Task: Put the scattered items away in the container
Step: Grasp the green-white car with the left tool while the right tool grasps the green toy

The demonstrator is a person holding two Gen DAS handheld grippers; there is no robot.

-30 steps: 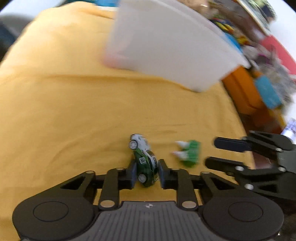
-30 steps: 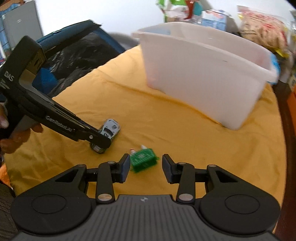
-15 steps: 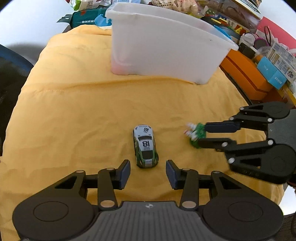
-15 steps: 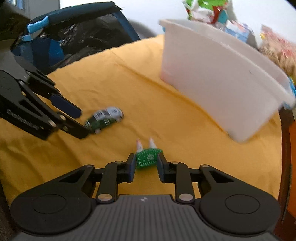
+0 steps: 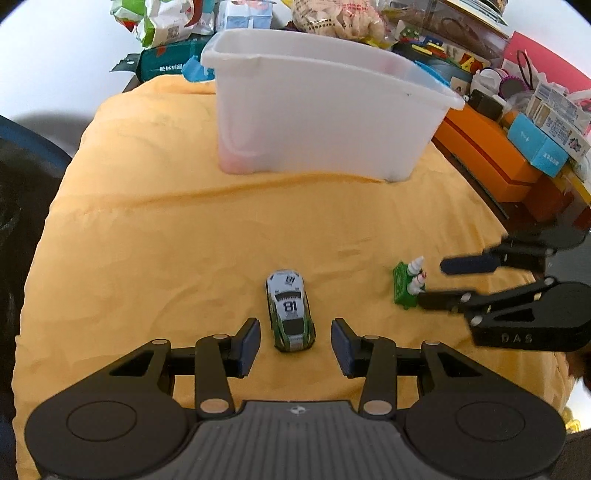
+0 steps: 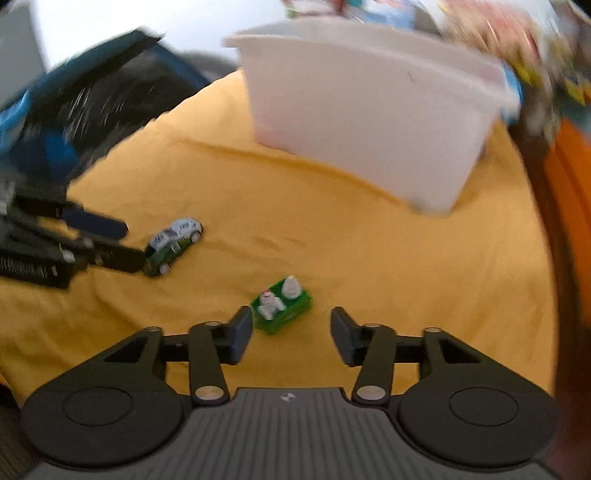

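Note:
A green-and-white toy car [image 5: 290, 310] marked 81 lies on the yellow cloth, its rear between the tips of my open left gripper [image 5: 295, 343], untouched by either pad. To its right lies a small green piece with white figures [image 5: 404, 286]. In the right wrist view this green piece [image 6: 282, 304] rests just ahead of my right gripper [image 6: 291, 334], close beside the left pad. The jaws are opening and do not press on it. The white plastic bin [image 5: 325, 122] stands beyond both items. The car [image 6: 173, 242] and left gripper [image 6: 129, 242] show at the left.
The yellow cloth [image 5: 166, 240] covers the table and drops off at the left and right edges. Snack bags and boxes [image 5: 332, 14] crowd behind the bin. An orange box [image 5: 487, 155] sits at the right, and a blue-and-black bag [image 6: 85, 110] at the left.
My left gripper let go of the car and drew back and up. My right gripper closed on the green piece, then spread apart again; the piece now lies tilted on the cloth.

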